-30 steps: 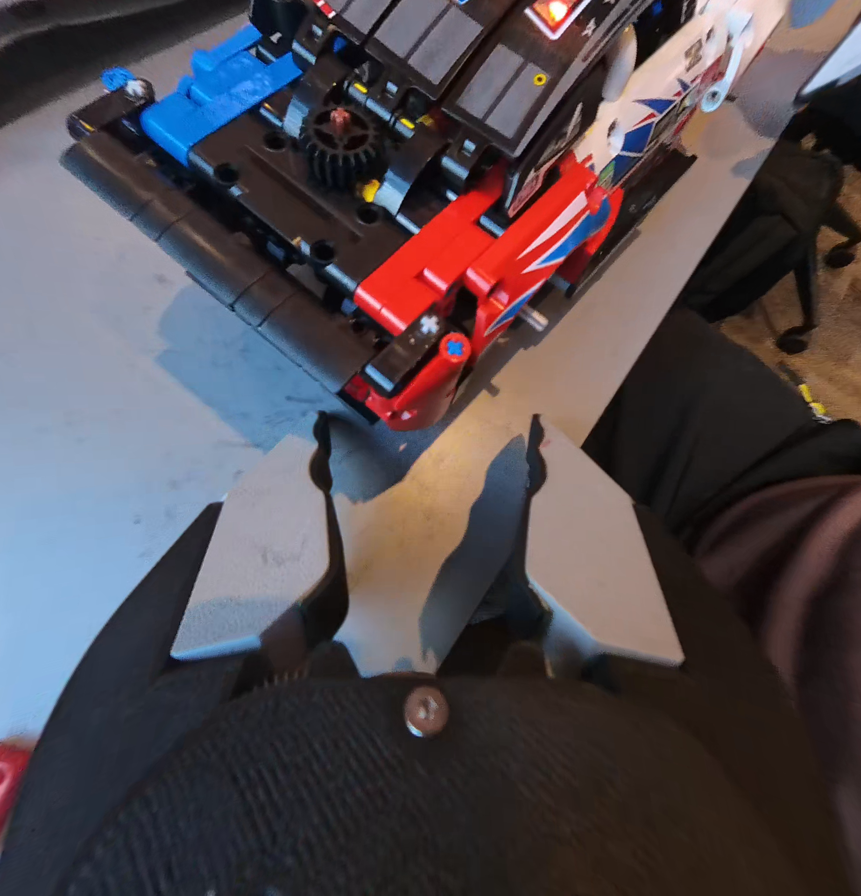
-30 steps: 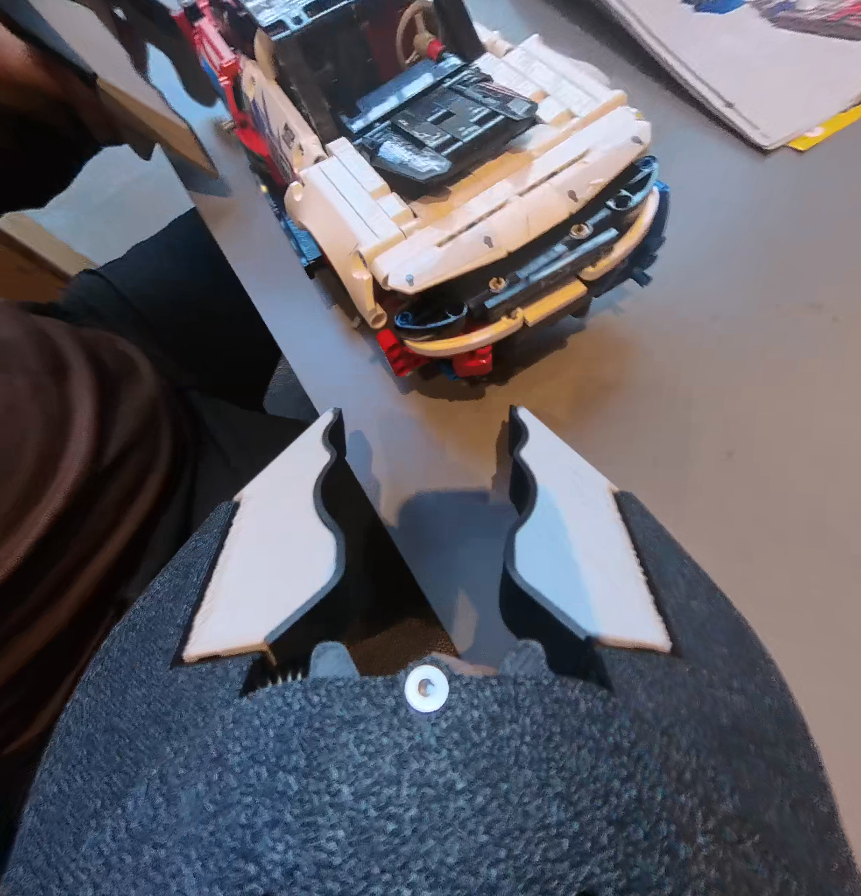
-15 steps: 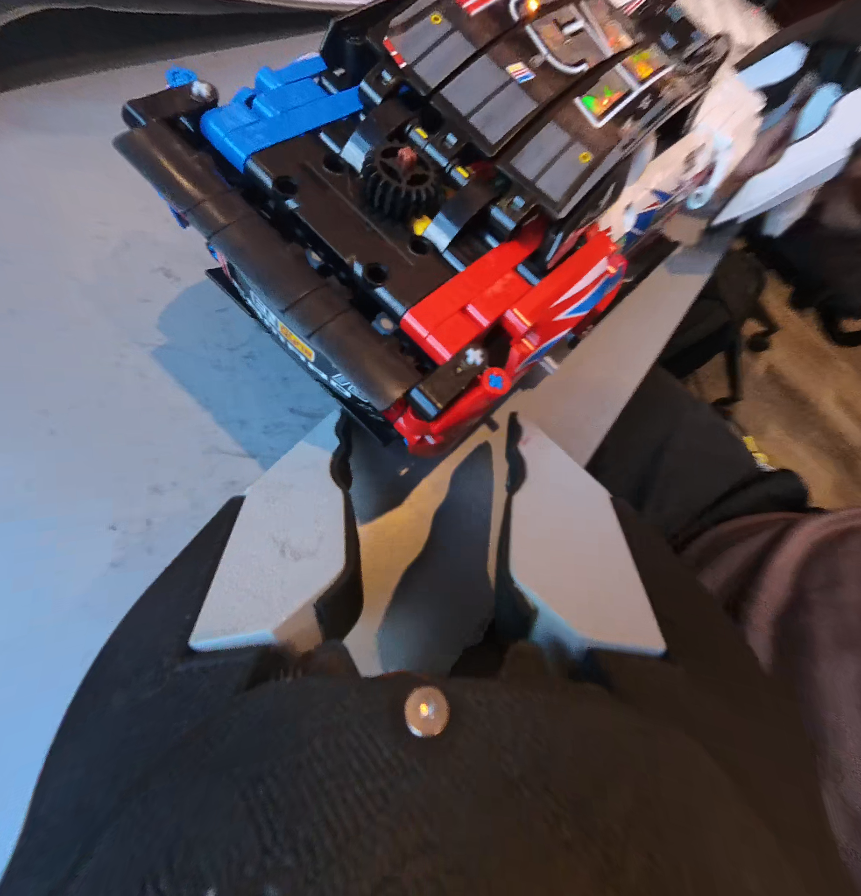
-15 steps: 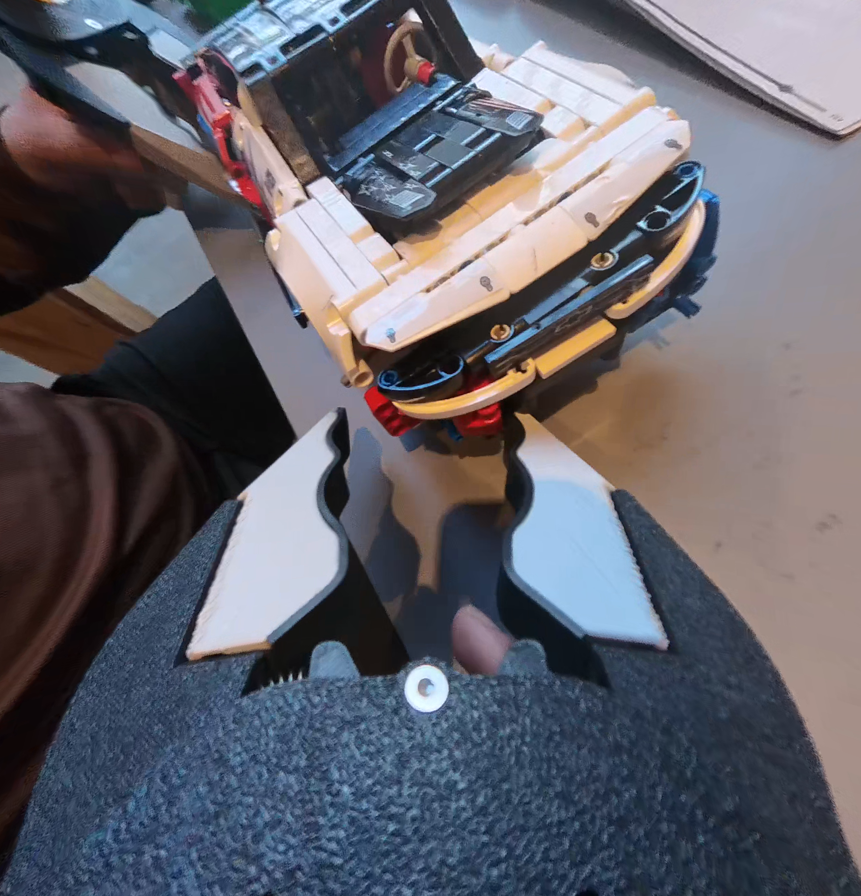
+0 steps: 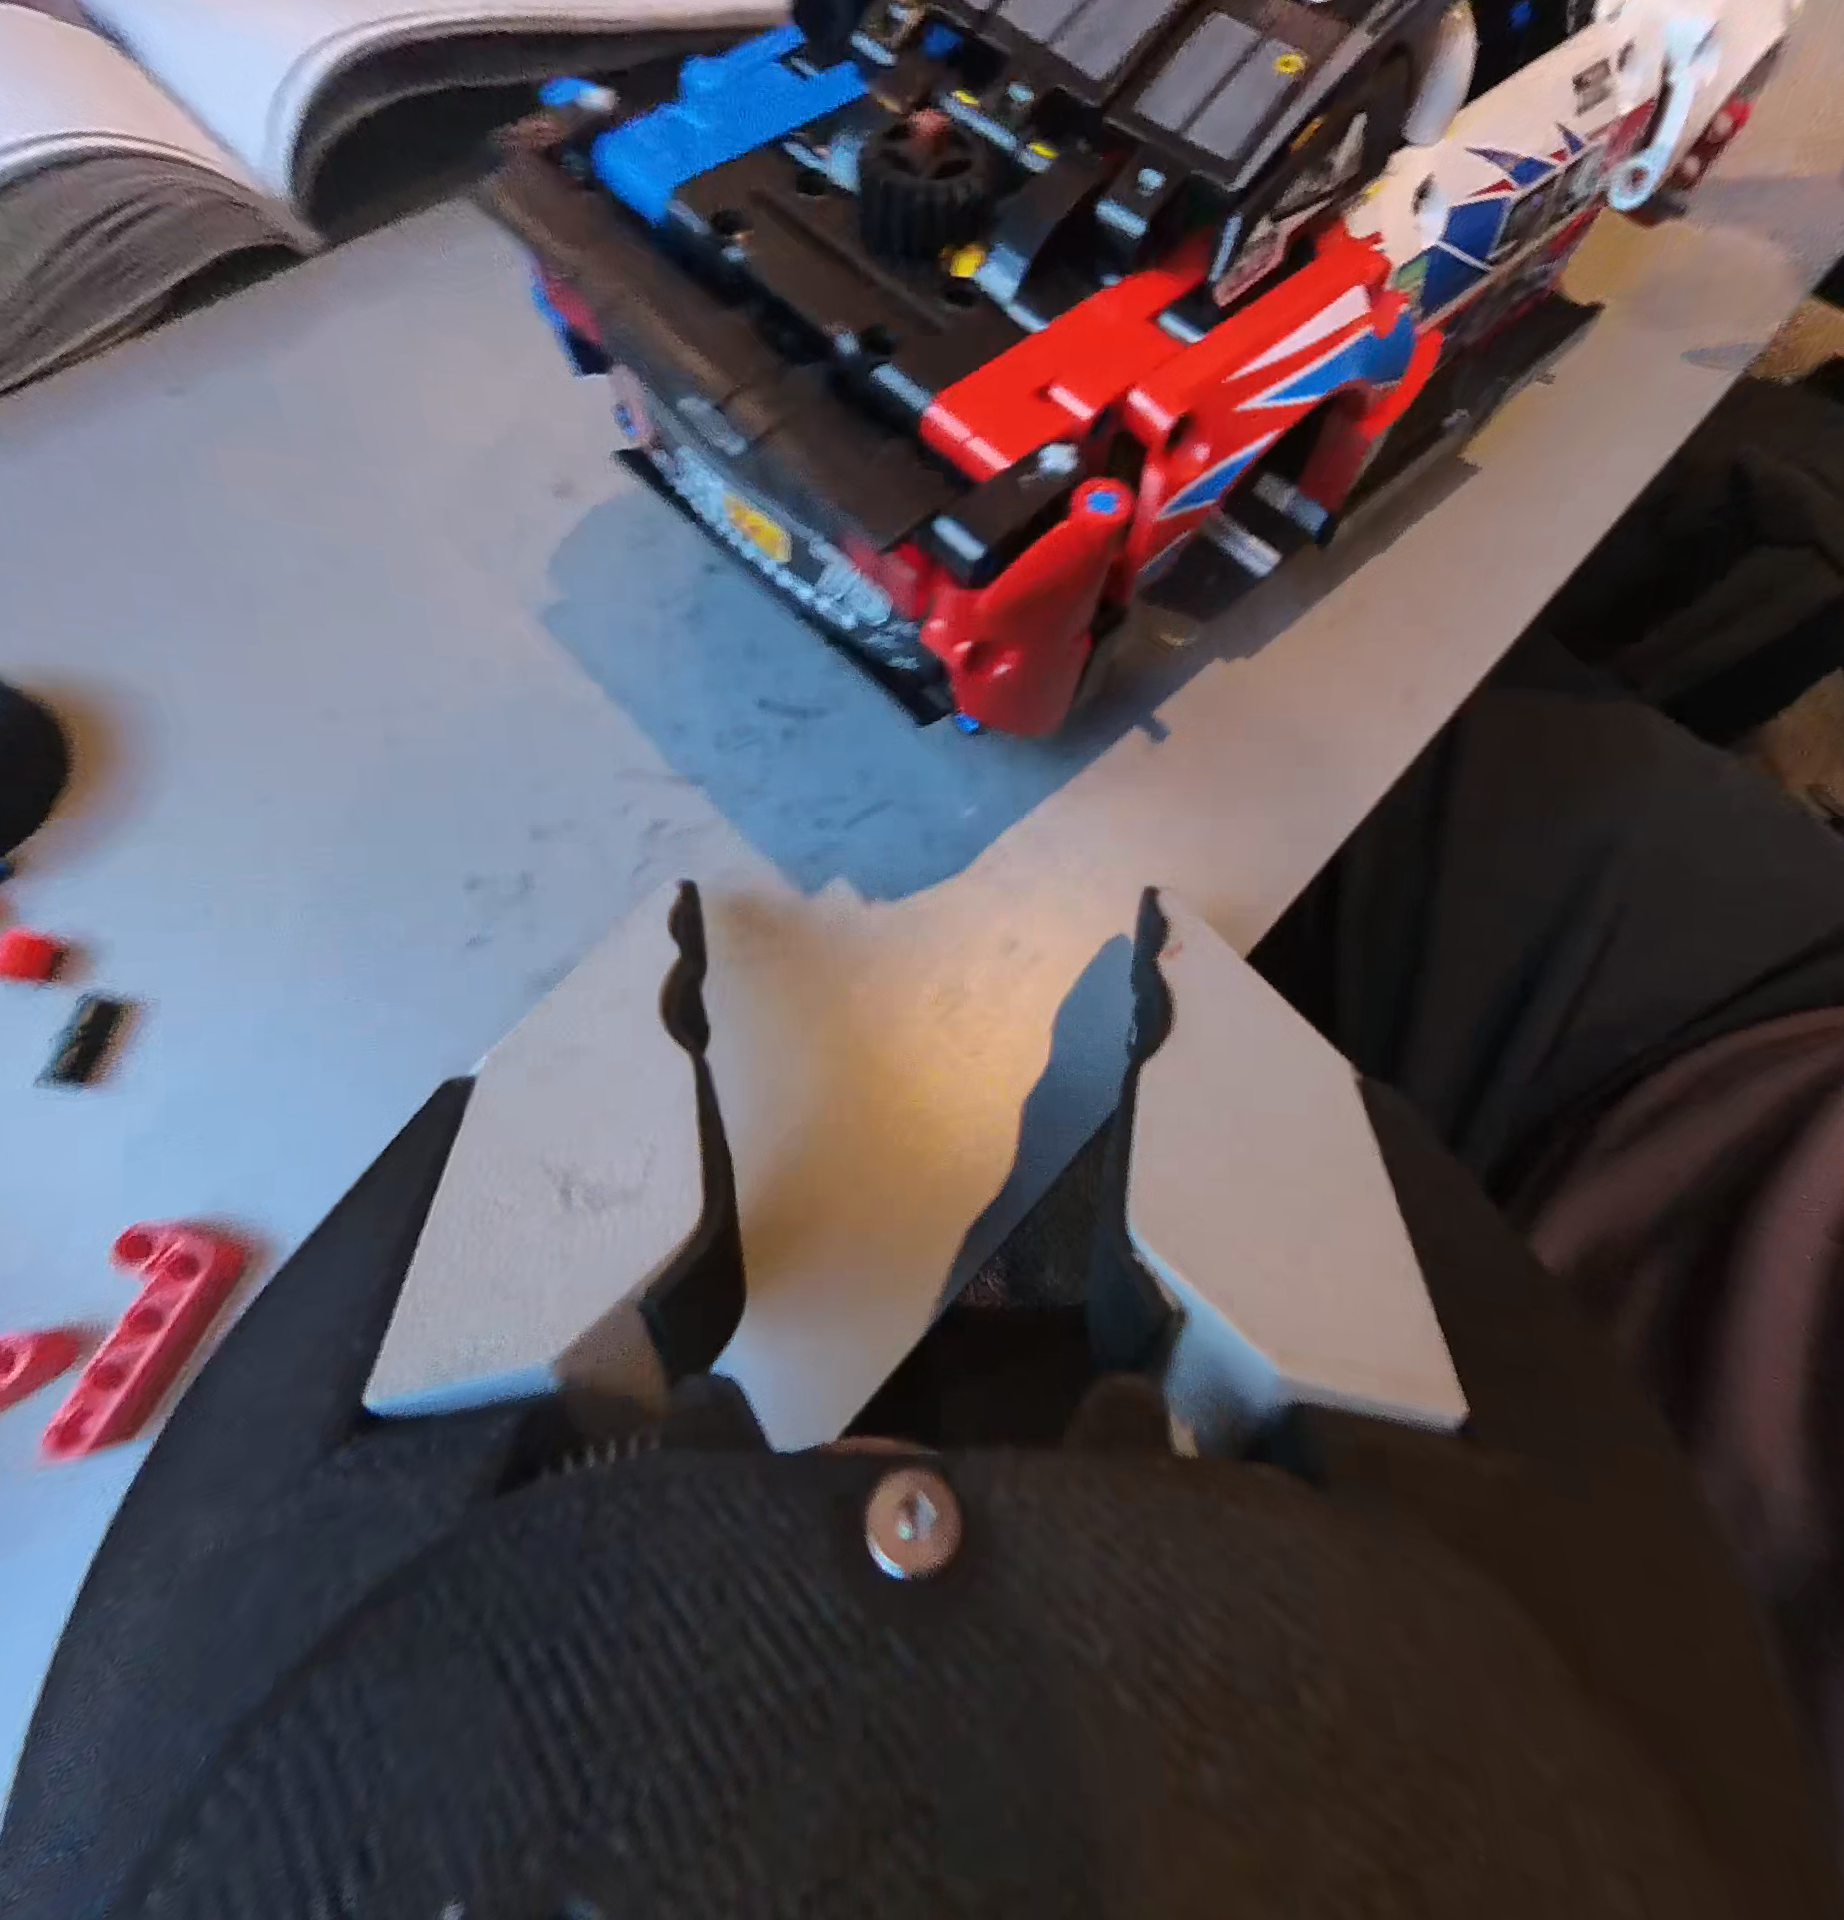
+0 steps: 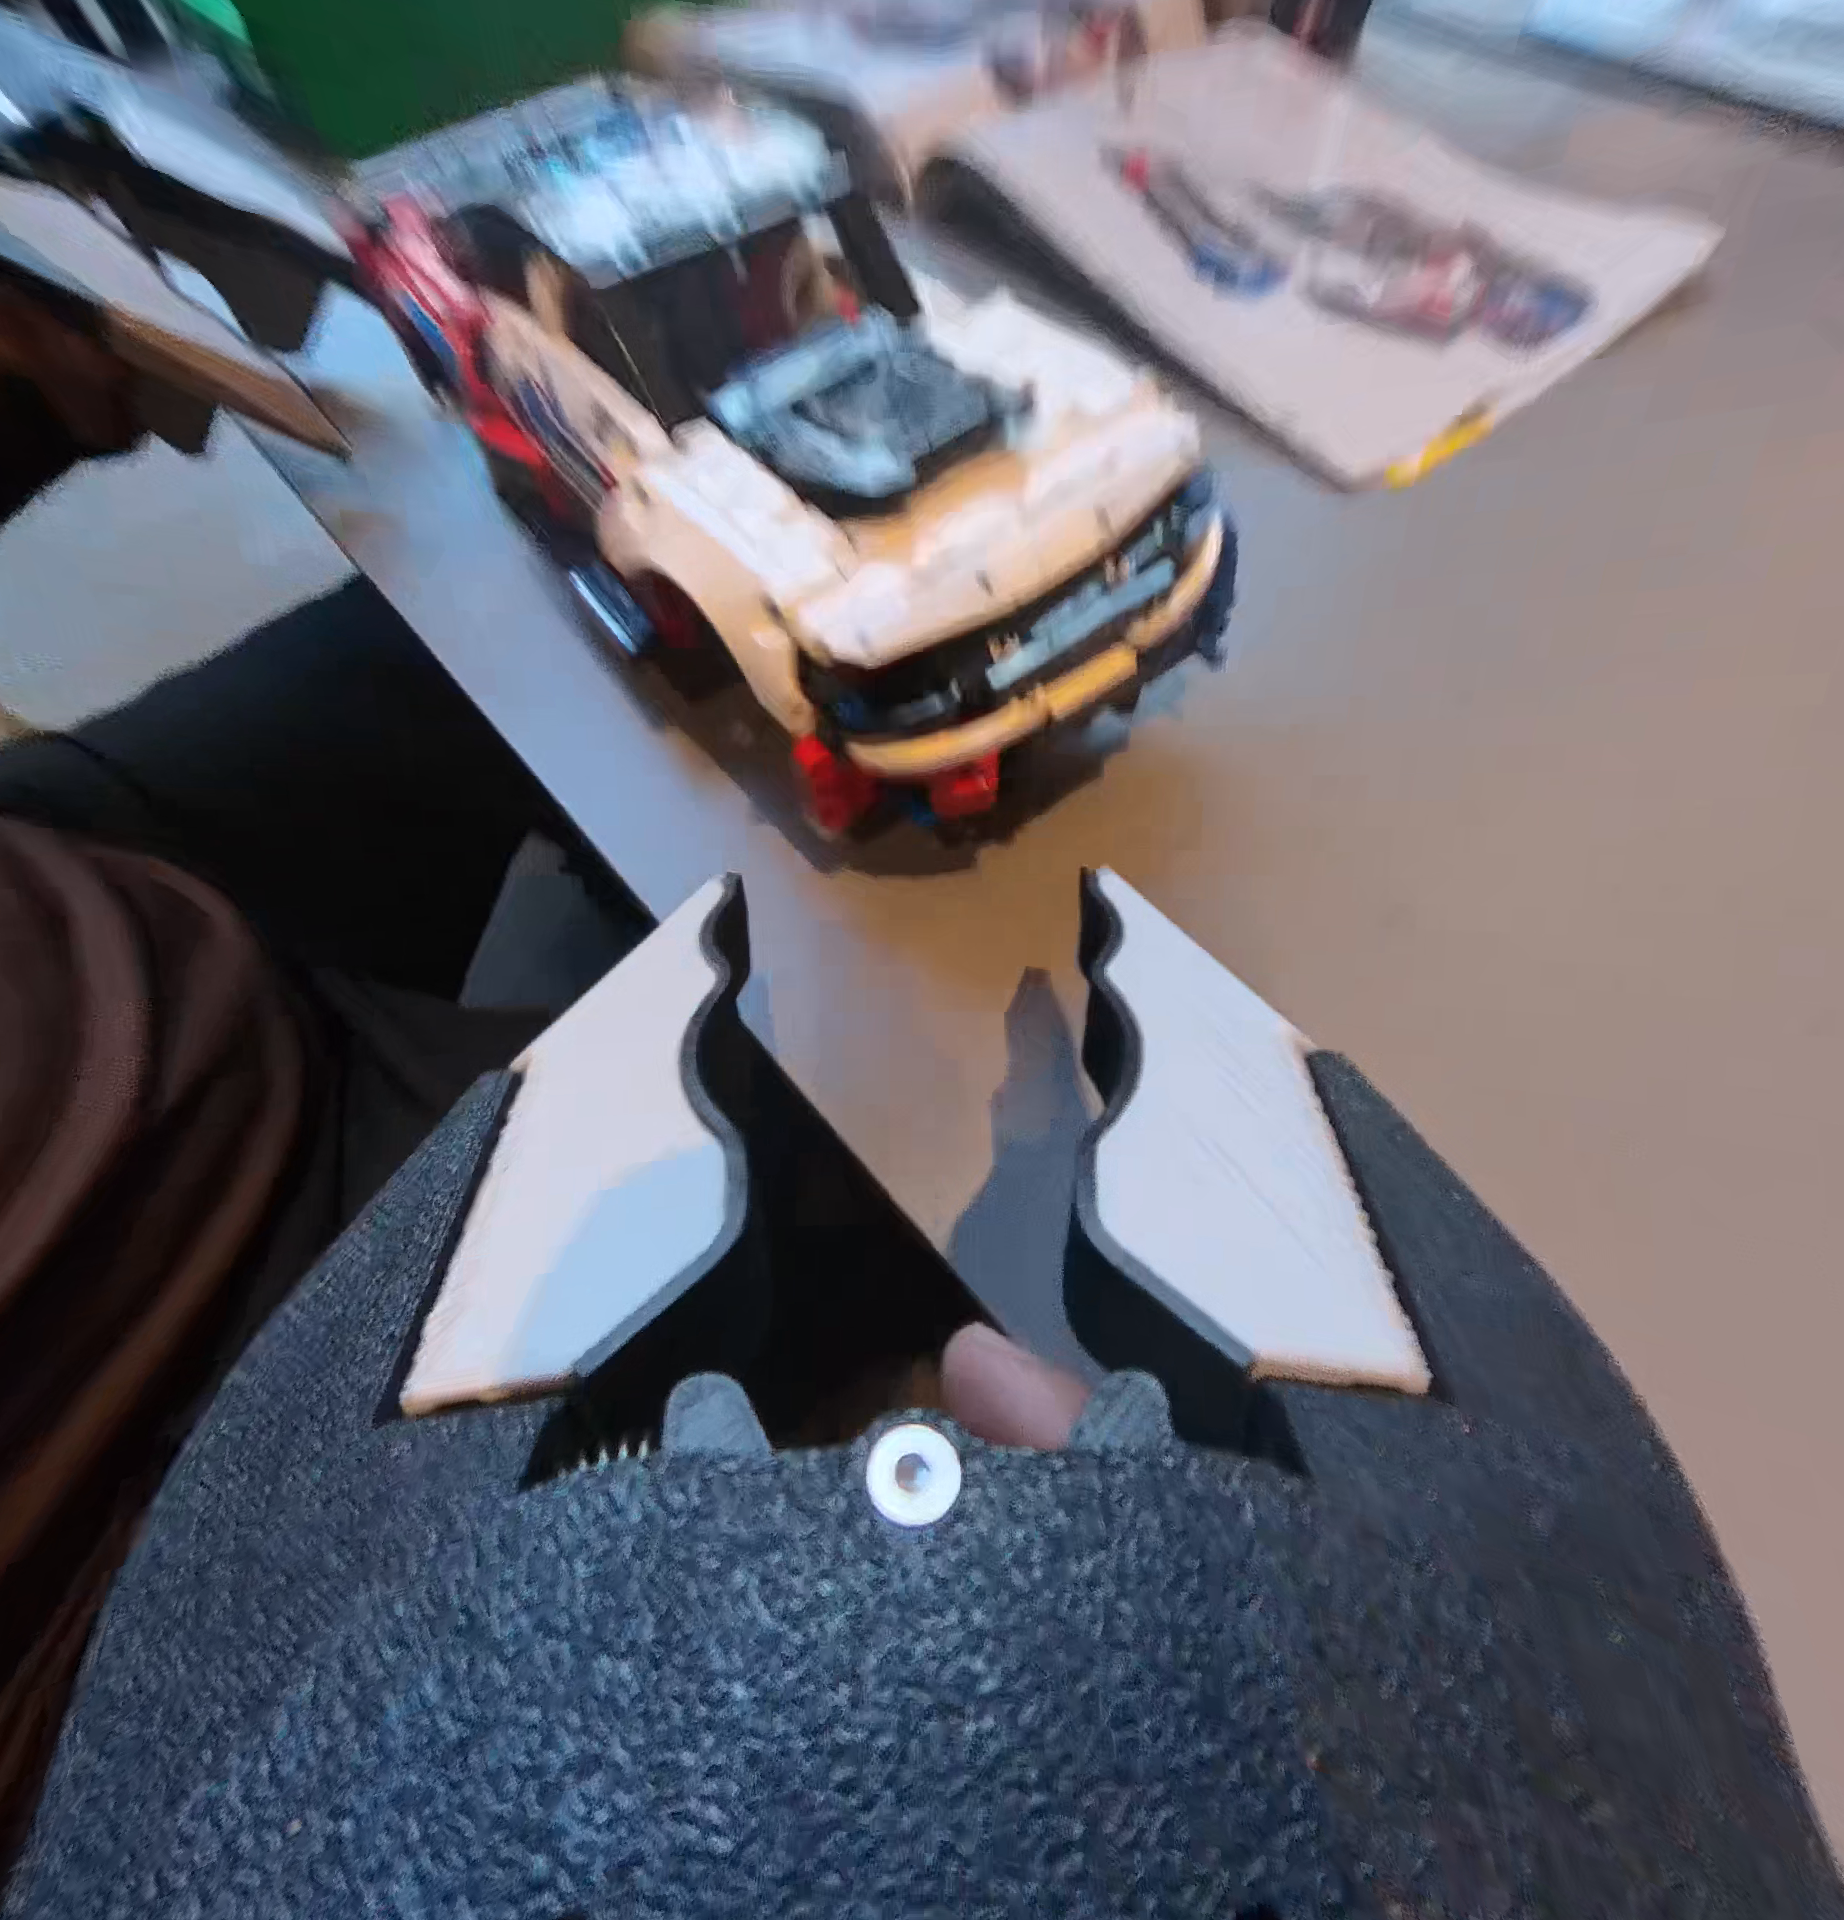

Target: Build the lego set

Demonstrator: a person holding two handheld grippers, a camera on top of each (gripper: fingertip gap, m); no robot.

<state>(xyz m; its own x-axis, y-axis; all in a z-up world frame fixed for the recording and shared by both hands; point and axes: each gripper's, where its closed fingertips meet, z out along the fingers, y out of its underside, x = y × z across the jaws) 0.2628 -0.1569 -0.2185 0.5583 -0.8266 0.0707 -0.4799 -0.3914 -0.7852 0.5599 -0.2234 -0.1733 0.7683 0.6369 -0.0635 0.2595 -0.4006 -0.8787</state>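
- Lego car [image 5: 1053,343] stands on the grey table [image 5: 326,644], close to the table's near edge; the left wrist view shows its rear end and the right wrist view its front end [image 6: 897,540].
- At the rear, the car shows black panels, a blue part on the far corner, a black gear [image 5: 913,187] on top, and a red corner piece [image 5: 1032,613] nearest the camera.
- At the front, the car has a cream-white hood and bumper, with red parts low under the nose; this view is blurred, so finer detail cannot be told.
- The left gripper [image 5: 918,914] is held over the table edge with its jaws spread apart and nothing between them; it is apart from the car, whose red corner lies ahead of the fingertips.
- The right gripper [image 6: 910,894] also has its jaws apart and empty, pointed at the car's nose without touching it.
- Loose red lego beams [image 5: 139,1340] lie on the table to the left of the left gripper, with a small red piece [image 5: 24,954] and a small black piece [image 5: 87,1039] farther up.
- An open instruction booklet [image 6: 1344,281] lies on the table beyond the car in the right wrist view.
- A person's dark-clothed legs and a dark sleeve [image 5: 1728,1247] show beside the table edge.
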